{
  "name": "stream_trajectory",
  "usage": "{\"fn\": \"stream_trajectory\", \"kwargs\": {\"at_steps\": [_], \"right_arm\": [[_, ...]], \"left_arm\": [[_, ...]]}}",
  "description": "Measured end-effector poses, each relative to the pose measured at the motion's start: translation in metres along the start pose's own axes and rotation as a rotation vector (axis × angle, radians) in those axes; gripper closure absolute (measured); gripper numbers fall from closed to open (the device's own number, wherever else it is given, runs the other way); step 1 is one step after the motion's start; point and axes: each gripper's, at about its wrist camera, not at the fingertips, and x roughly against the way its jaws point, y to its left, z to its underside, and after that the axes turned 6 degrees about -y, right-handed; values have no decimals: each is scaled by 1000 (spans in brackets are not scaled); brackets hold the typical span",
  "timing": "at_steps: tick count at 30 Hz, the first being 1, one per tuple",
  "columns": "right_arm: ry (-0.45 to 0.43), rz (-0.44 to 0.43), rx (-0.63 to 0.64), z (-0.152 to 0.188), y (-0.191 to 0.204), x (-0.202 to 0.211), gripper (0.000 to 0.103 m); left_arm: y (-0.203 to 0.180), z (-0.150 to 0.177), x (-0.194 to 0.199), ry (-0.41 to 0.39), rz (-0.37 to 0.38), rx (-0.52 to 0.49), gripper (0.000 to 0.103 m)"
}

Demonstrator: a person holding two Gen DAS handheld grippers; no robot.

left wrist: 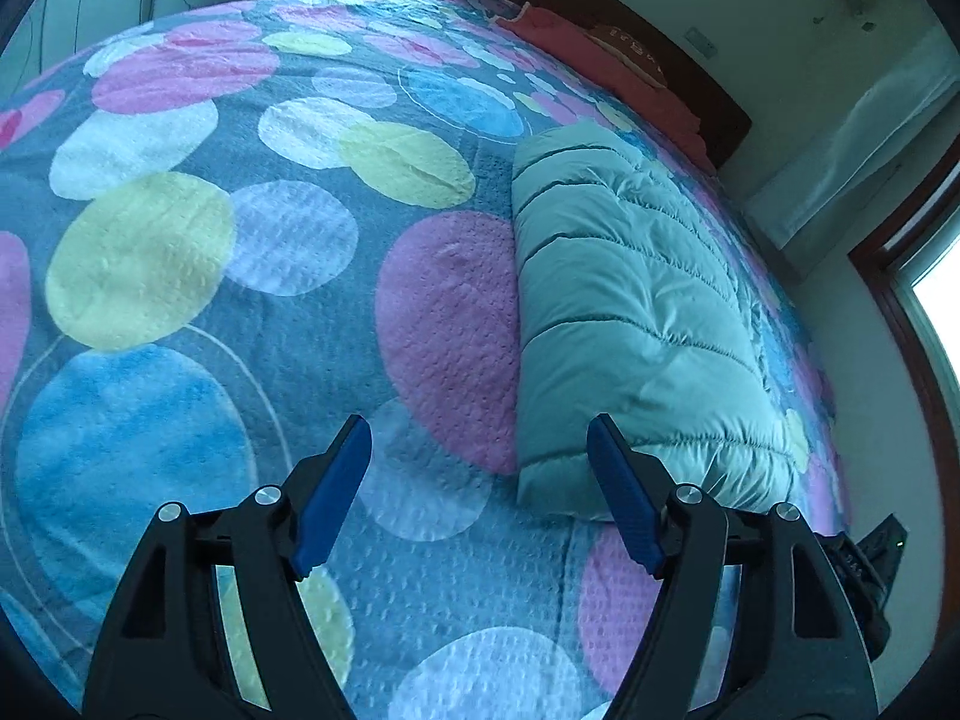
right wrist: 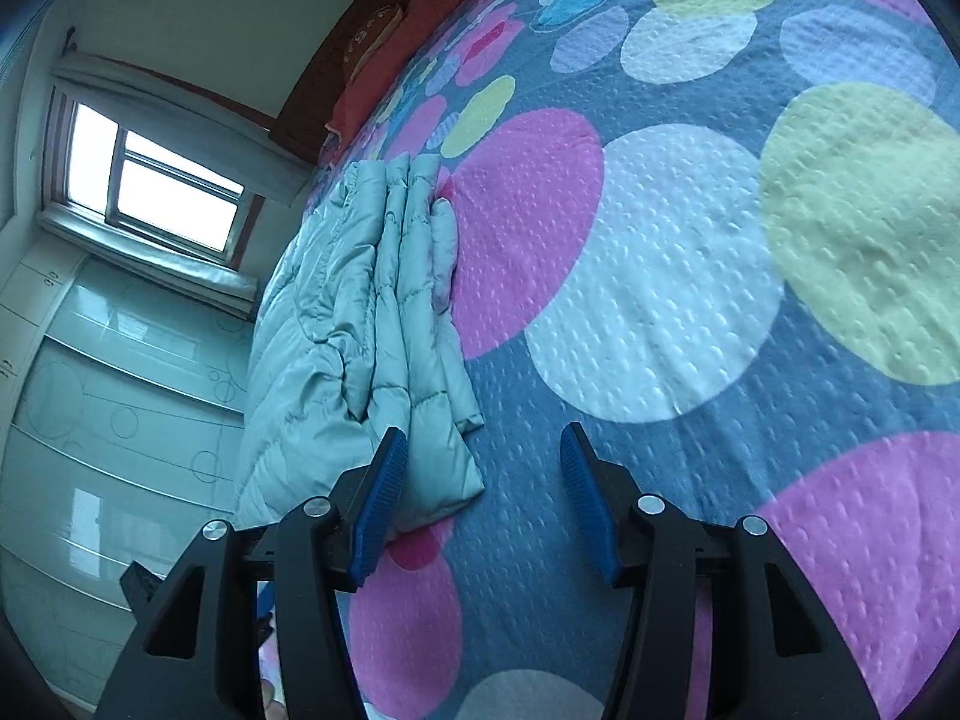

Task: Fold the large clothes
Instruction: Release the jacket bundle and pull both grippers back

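Observation:
A pale teal quilted puffer jacket (left wrist: 630, 312) lies folded into a long narrow stack on the bed, right of centre in the left wrist view. In the right wrist view it (right wrist: 360, 324) lies at the left, near the bed's edge. My left gripper (left wrist: 480, 450) is open and empty, above the bedspread just left of the jacket's near end. My right gripper (right wrist: 480, 462) is open and empty, just right of the jacket's near end; its left fingertip (right wrist: 390, 462) overlaps the jacket's corner in view.
The bed has a grey-blue bedspread (left wrist: 240, 276) with big pink, yellow, white and blue circles. Red pillows (left wrist: 606, 54) and a dark headboard are at the far end. A window (right wrist: 156, 180) and glossy wardrobe doors (right wrist: 120, 408) stand beside the bed.

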Motion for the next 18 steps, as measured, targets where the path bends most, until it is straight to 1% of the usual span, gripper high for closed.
{"fn": "stream_trajectory", "kwargs": {"at_steps": [2, 3, 4, 5, 6, 7, 9, 11, 13, 14, 18], "right_arm": [[-20, 69, 71, 8, 8, 8, 49], [-33, 100, 107, 12, 12, 12, 49], [-43, 125, 138, 16, 17, 16, 47], [-52, 153, 172, 20, 23, 19, 40], [-64, 182, 204, 22, 30, 23, 38], [-81, 208, 239, 26, 37, 27, 38], [-105, 239, 303, 33, 50, 33, 35], [-121, 265, 353, 40, 62, 38, 33], [-139, 277, 392, 45, 73, 43, 32], [-150, 285, 413, 48, 79, 46, 30], [-179, 308, 486, 58, 96, 55, 28]], "left_arm": [[-2, 4, 8, -22, -53, -48, 28], [-4, 5, 12, -31, -72, -67, 24], [-6, 7, 17, -44, -91, -89, 23], [-8, 9, 22, -60, -108, -111, 23], [-11, 11, 27, -78, -126, -136, 22], [-14, 11, 32, -95, -140, -160, 21], [-22, 14, 42, -135, -159, -208, 14], [-31, 15, 51, -169, -172, -251, 12], [-40, 15, 60, -201, -183, -286, 11], [-45, 14, 64, -214, -190, -297, 10], [-57, 15, 80, -259, -200, -327, 7]]}}
